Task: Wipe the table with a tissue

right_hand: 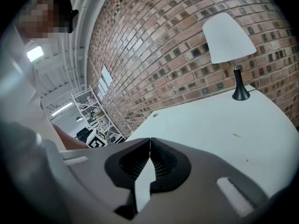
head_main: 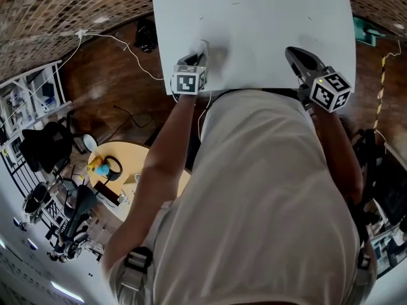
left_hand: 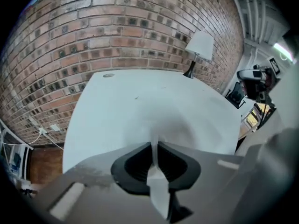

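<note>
My left tongs [left_hand: 154, 148] pinch the tissue [left_hand: 161, 125], bunched on the table [left_hand: 117, 101] near its front edge. It looks soft and flimsy, best held by a fold. My right tongs [right_hand: 149, 141] are closed, empty.

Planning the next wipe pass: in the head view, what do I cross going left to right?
Shelving rack → round yellow table → left gripper, shut on the tissue → right gripper → yellow-black striped strip.
</note>
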Demonstrator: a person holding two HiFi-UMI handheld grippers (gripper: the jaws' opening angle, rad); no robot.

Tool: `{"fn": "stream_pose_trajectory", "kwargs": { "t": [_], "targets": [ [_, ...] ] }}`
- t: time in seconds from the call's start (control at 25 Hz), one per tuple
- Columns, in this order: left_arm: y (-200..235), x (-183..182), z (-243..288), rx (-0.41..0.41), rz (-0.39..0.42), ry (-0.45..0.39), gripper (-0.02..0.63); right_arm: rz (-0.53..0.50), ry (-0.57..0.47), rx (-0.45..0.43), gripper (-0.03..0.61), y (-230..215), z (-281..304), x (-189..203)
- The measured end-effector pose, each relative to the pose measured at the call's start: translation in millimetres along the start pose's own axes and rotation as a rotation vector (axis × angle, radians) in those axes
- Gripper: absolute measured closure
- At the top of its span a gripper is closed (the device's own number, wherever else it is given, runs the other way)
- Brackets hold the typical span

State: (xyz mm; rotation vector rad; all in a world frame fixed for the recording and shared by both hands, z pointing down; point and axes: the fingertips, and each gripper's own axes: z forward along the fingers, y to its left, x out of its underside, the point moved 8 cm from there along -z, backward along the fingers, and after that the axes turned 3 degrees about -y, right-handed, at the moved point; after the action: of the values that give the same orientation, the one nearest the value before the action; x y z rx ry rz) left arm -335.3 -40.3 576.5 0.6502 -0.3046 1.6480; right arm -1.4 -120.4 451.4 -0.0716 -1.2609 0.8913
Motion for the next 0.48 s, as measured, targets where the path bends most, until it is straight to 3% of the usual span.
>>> {"fn": "stream_pose_trajectory", "kwargs": {
  "t": [0.12, 0.32, 0.48],
  "targets": [
    [-18.1, -2.3, 3.1, 0.002, -0.012, -0.01, 0.578, -0.01, 0.014, -0.01, 0.571, -7.2, 3.1, -7.9],
    [12.6, -8.5, -29.5, -0.136, -0.136, -0.132, 0.578, -0.049, 0.026, -0.046, 0.57, -6.5, 18.7, -23.9],
    [50.2, 0.5, -44.8, -0.241, -0.162, -0.094, 0.577, -0.053, 0.029, -0.047, 0.57, -3.5, 19.2, -26.2]
  ]
}}
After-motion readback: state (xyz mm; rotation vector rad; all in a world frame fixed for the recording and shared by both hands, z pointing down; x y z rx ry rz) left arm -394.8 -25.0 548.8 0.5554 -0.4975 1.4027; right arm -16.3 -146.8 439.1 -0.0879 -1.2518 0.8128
